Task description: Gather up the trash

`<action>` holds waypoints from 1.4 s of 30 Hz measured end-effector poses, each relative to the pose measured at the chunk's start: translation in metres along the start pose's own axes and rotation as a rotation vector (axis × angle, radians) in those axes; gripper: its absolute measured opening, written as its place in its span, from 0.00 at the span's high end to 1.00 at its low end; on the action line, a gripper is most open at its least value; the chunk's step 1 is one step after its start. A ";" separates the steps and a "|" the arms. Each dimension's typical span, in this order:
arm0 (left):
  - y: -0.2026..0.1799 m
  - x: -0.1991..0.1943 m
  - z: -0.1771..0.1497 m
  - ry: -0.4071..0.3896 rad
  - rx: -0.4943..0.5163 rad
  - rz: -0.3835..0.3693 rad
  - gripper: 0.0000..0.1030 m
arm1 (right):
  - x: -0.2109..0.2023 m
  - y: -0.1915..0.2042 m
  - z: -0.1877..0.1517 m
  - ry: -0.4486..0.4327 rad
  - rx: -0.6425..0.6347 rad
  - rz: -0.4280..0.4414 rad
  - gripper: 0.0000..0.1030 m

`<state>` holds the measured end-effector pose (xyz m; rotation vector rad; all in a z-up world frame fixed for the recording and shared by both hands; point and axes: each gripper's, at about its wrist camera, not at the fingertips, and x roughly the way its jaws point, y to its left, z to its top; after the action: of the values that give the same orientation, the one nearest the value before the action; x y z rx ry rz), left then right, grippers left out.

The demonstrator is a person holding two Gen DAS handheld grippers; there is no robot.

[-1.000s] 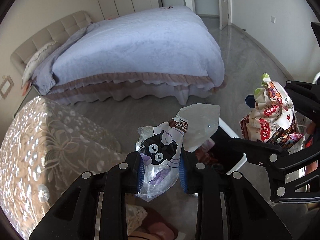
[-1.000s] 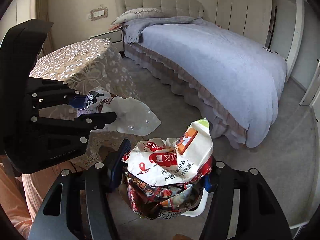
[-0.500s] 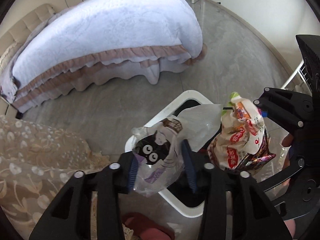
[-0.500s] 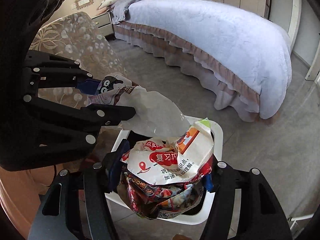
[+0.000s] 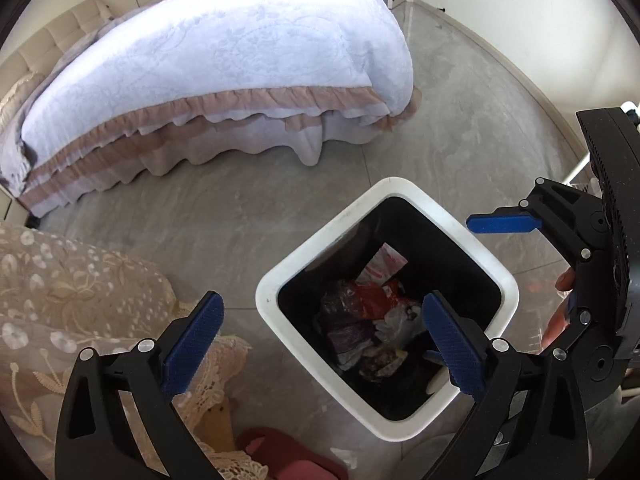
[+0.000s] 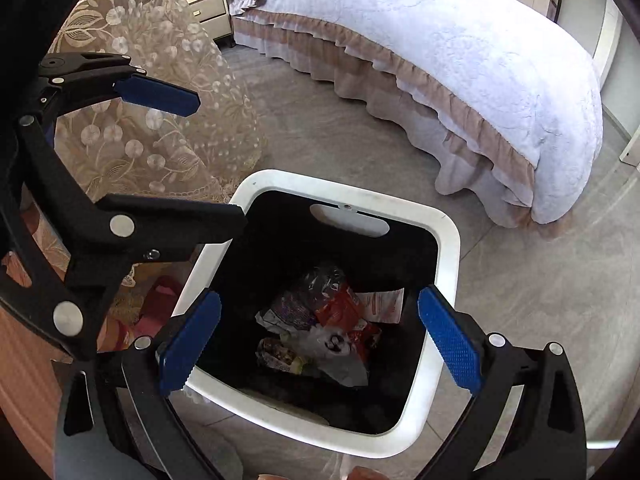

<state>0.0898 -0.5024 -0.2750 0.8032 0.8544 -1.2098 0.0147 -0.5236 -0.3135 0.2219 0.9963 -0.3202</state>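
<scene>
A white bin with a black liner stands on the grey floor, right below both grippers. Crumpled snack wrappers lie at its bottom; among them are the clear cat-face bag and red packets. My left gripper hangs over the bin's left half, its jaws opening wide with nothing between the blue pads. My right gripper hovers over the bin too, its jaws opening and empty. Each gripper shows in the other's view: the right one and the left one.
A bed with a pale quilt and frilled skirt fills the far side. A table under a beige lace cloth stands close left of the bin. A pink slipper lies by the bin. A nightstand sits by the bedhead.
Both grippers came down over the bin and spread their jaws. The cat-face bag left the left gripper and the bundle of wrappers left the right one; both now lie inside the bin.
</scene>
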 end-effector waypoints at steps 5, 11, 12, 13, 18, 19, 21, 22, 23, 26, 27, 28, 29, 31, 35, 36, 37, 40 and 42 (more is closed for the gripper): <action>0.002 -0.025 0.000 -0.044 -0.013 0.024 0.05 | -0.023 0.001 0.007 -0.048 -0.006 -0.020 0.04; 0.002 -0.079 -0.005 -0.133 -0.042 0.088 0.05 | -0.066 0.014 0.018 -0.139 -0.035 -0.041 0.04; 0.001 -0.091 -0.007 -0.153 -0.050 0.102 0.05 | -0.075 0.017 0.020 -0.158 -0.042 -0.048 0.04; 0.001 -0.103 -0.010 -0.175 -0.058 0.114 0.05 | -0.083 0.020 0.023 -0.179 -0.049 -0.056 0.04; 0.001 -0.158 -0.025 -0.267 -0.097 0.167 0.05 | -0.124 0.040 0.036 -0.287 -0.089 -0.063 0.04; 0.002 -0.168 -0.029 -0.283 -0.105 0.183 0.05 | -0.131 0.045 0.039 -0.306 -0.101 -0.066 0.04; 0.004 -0.188 -0.037 -0.317 -0.121 0.212 0.05 | -0.145 0.056 0.044 -0.340 -0.128 -0.065 0.04; 0.004 -0.198 -0.041 -0.336 -0.129 0.226 0.05 | -0.152 0.062 0.047 -0.358 -0.143 -0.067 0.04; 0.006 -0.209 -0.046 -0.355 -0.142 0.241 0.05 | -0.159 0.069 0.049 -0.377 -0.158 -0.069 0.04; 0.015 -0.240 -0.061 -0.405 -0.185 0.279 0.05 | -0.179 0.091 0.056 -0.431 -0.204 -0.063 0.04; 0.018 -0.249 -0.067 -0.422 -0.202 0.300 0.05 | -0.185 0.098 0.059 -0.448 -0.217 -0.061 0.04; 0.020 -0.259 -0.072 -0.438 -0.219 0.321 0.05 | -0.191 0.105 0.061 -0.465 -0.230 -0.059 0.04; 0.024 -0.269 -0.078 -0.452 -0.234 0.336 0.05 | -0.196 0.113 0.064 -0.479 -0.242 -0.054 0.04; 0.031 -0.288 -0.093 -0.475 -0.267 0.372 0.05 | -0.206 0.128 0.070 -0.505 -0.264 -0.041 0.04; 0.045 -0.324 -0.128 -0.520 -0.337 0.467 0.05 | -0.222 0.164 0.082 -0.558 -0.297 -0.015 0.04; 0.048 -0.333 -0.138 -0.527 -0.354 0.505 0.05 | -0.225 0.173 0.085 -0.570 -0.294 -0.006 0.04; 0.051 -0.341 -0.147 -0.535 -0.374 0.544 0.05 | -0.229 0.183 0.089 -0.583 -0.287 0.006 0.04; 0.061 -0.365 -0.178 -0.554 -0.448 0.630 0.05 | -0.239 0.214 0.100 -0.603 -0.256 0.064 0.04; 0.066 -0.380 -0.201 -0.566 -0.501 0.675 0.05 | -0.246 0.235 0.105 -0.622 -0.246 0.120 0.04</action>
<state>0.0769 -0.1459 -0.0265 0.2622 0.3341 -0.5280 0.0583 -0.2994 -0.0404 -0.0458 0.3976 -0.1375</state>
